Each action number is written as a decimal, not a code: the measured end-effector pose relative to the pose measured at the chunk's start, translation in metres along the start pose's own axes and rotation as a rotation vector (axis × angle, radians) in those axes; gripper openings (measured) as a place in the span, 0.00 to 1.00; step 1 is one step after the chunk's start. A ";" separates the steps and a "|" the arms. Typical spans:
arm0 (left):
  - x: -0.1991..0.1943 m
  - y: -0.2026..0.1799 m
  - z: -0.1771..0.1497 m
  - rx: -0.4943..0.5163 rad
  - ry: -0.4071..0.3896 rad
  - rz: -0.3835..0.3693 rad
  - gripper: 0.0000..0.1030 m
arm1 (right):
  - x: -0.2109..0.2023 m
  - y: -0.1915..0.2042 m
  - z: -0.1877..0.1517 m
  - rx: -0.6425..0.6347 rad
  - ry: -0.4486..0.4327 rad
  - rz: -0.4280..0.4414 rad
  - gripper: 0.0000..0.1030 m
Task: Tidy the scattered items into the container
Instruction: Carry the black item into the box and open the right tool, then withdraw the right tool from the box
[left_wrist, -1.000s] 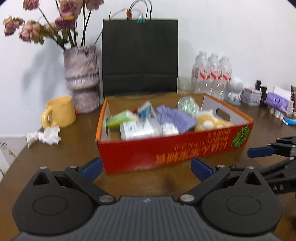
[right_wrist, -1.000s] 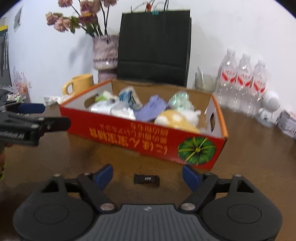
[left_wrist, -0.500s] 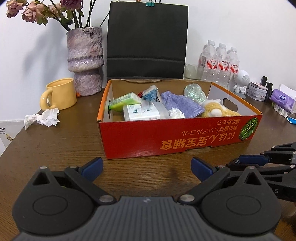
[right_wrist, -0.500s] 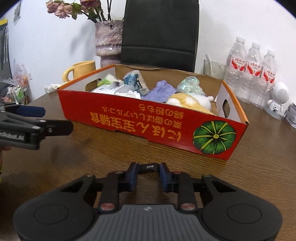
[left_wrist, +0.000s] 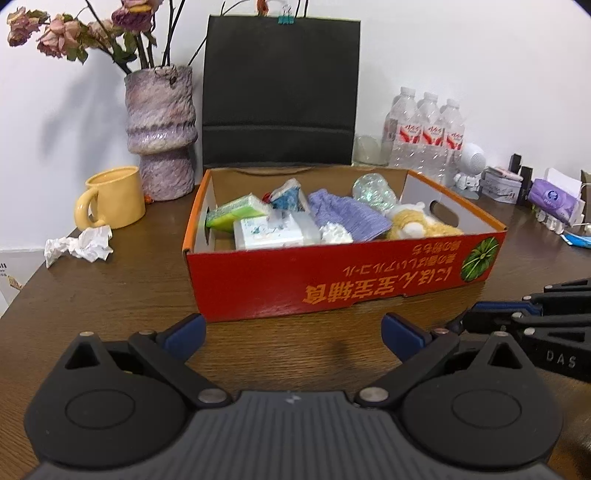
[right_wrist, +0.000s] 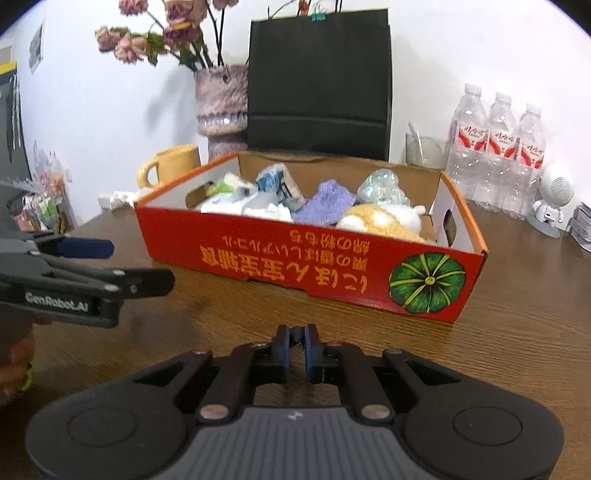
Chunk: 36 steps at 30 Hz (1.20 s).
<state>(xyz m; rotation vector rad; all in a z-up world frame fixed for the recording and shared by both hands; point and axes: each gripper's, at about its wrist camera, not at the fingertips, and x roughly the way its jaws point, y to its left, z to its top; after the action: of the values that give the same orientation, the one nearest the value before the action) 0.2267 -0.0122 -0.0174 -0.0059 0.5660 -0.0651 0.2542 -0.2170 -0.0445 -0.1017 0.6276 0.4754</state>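
The red box (right_wrist: 314, 266) sits mid-table, packed with a purple cloth (right_wrist: 325, 201) and a plush toy (right_wrist: 380, 218). In front of the box, the right gripper (right_wrist: 296, 341) is pinched nearly closed; whether anything sits between its pads is unclear. Left of it, the left gripper (left_wrist: 293, 330) is spread wide, empty.

Small black item pinched in right gripper (right_wrist: 297, 338) almost wholly hidden between the pads; kind not told. Flowers (right_wrist: 155, 40) cut off at top edge. Vase (right_wrist: 221, 107) blurred. Lower contents of red box (right_wrist: 295, 266) masked by near wall. Hand (right_wrist: 14, 354) cropped at left edge.
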 end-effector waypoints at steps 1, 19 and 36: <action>-0.004 -0.001 0.002 0.001 -0.009 -0.005 1.00 | -0.004 0.000 0.001 0.007 -0.013 0.002 0.07; 0.021 -0.017 0.087 -0.057 -0.140 0.008 1.00 | 0.000 -0.039 0.092 0.107 -0.218 -0.055 0.07; 0.088 0.000 0.099 -0.096 -0.052 0.097 1.00 | 0.089 -0.061 0.114 0.135 -0.086 -0.130 0.84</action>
<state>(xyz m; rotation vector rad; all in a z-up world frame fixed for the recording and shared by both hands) 0.3539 -0.0194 0.0188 -0.0729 0.5166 0.0567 0.4061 -0.2092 -0.0077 0.0061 0.5633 0.3092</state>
